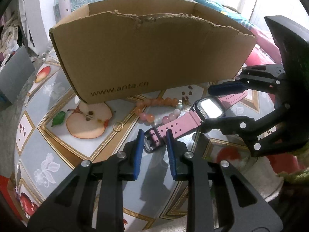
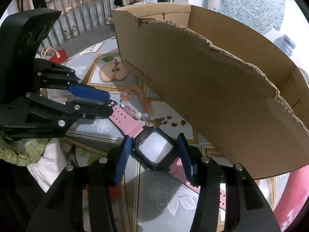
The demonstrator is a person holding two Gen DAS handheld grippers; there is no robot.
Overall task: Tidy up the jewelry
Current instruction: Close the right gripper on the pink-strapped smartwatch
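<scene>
Holding the watch (image 1: 195,114) at both ends, I see it lifted slightly above the tabletop (image 1: 58,154), in front of the box (image 1: 150,58). My left gripper (image 1: 155,147) has its jaws around the buckle end of the pink strap; the blue pads sit on either side of the buckle, seemingly touching it, though I cannot confirm a firm clamp. My right gripper (image 2: 154,150) has its jaws on the two sides of the black watch case, pads against the case edges, screen facing up. In the left view the right gripper (image 1: 222,104) comes in from the right edge. In the right view the left gripper (image 2: 108,104) comes in from the left edge, at the strap's tip.

A bead bracelet (image 1: 160,110), orange and pale pink, lies on the tabletop between the watch and the box, just beside the strap. A small gold ring (image 1: 118,126) lies on the tabletop left of the bracelet, near the printed apple half. The box stands open-topped with a torn near rim.
</scene>
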